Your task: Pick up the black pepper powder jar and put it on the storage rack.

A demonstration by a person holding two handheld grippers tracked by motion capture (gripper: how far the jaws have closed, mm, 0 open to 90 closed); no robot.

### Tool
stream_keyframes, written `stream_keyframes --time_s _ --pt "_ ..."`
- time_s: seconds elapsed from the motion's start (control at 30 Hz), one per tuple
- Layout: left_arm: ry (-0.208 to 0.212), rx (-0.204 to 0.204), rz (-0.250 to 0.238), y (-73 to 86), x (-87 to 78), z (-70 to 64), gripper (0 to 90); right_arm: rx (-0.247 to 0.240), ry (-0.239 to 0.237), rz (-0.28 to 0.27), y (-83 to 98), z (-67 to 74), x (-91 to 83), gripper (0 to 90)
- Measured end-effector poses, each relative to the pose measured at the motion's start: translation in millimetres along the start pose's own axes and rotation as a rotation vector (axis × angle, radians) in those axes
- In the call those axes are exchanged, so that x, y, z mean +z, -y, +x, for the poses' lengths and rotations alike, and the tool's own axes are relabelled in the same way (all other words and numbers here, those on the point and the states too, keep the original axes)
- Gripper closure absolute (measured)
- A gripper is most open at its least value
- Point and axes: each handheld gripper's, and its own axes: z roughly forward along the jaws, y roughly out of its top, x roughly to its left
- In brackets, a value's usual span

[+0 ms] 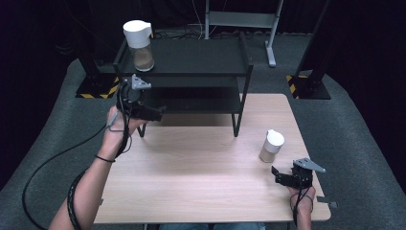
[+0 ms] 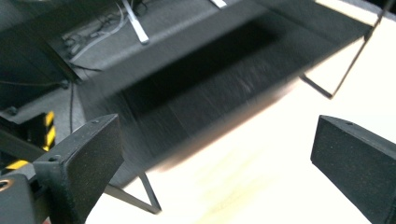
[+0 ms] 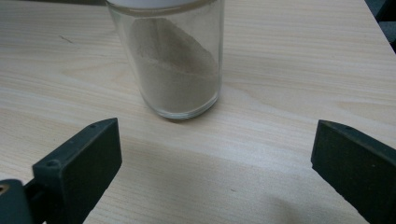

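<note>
Two grippers were in play at a pale wooden table. Nearest the person, the right gripper sat low at the table's near right corner, its jaws spread wide and empty. Just beyond it stood a small glass jar with a white lid, upright on the table and partly filled with tan powder; in the right gripper view the jar rose ahead of the gap between the jaws, clear of both. Farther off on the left, the left gripper was held above the table's far left edge, jaws parted and holding nothing, aimed at a black two-tier shelf. In the left gripper view the shelf was blurred. On the shelf's top tier, at its left end, stood a second, larger white-lidded jar of brownish powder.
</note>
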Motion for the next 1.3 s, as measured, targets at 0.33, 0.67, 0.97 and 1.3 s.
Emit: stream_keyframes --time_s 0.33,0.67,0.97,1.3 --pt "0.111 -0.055 0.123 57.9 40.7 -1.2 2.4 -0.002 0.000 0.001 -0.2 0.1 0.1 1.1" --pt "0.157 -0.133 0.214 112.2 78.4 -11.0 1.5 -0.007 0.001 0.004 -0.8 0.7 0.4 1.1" --pt "0.163 -0.194 0.241 148.8 93.4 -16.8 0.8 -0.006 0.004 0.004 -0.8 1.1 0.3 1.1" --pt "0.125 -0.211 0.208 172.8 97.6 -29.1 0.1 -0.006 0.005 0.005 -0.8 1.4 0.4 1.1"
